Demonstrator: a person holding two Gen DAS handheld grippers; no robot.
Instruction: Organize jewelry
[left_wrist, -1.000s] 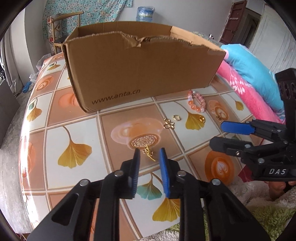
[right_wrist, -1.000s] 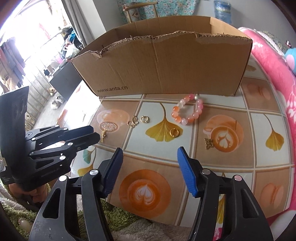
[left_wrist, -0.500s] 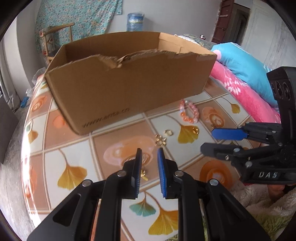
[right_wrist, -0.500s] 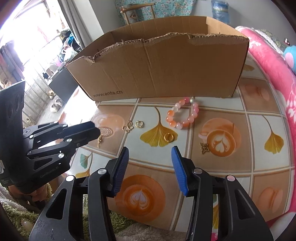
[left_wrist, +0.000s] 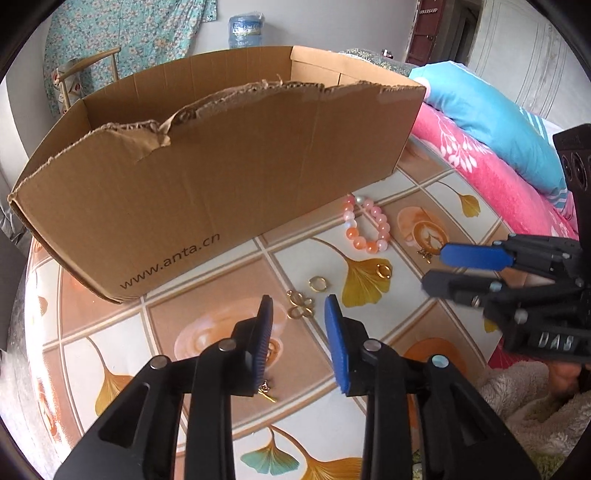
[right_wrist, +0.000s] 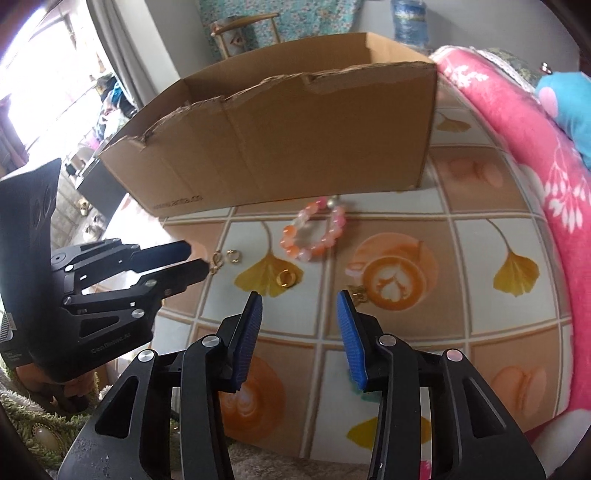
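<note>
Tiled counter (left_wrist: 110, 343) under me: my left fingers (left_wrist: 298, 334) have just spread apart, empty, dropping the gold pendant (left_wrist: 266, 391); my right fingers (right_wrist: 300, 334) have been narrowing, empty, near the bead bracelet (right_wrist: 314, 232).

Both wrist views look steeply down, close, sharing the cardboard box (left_wrist: 221, 177) and tabletop (right_wrist: 461, 236).
</note>
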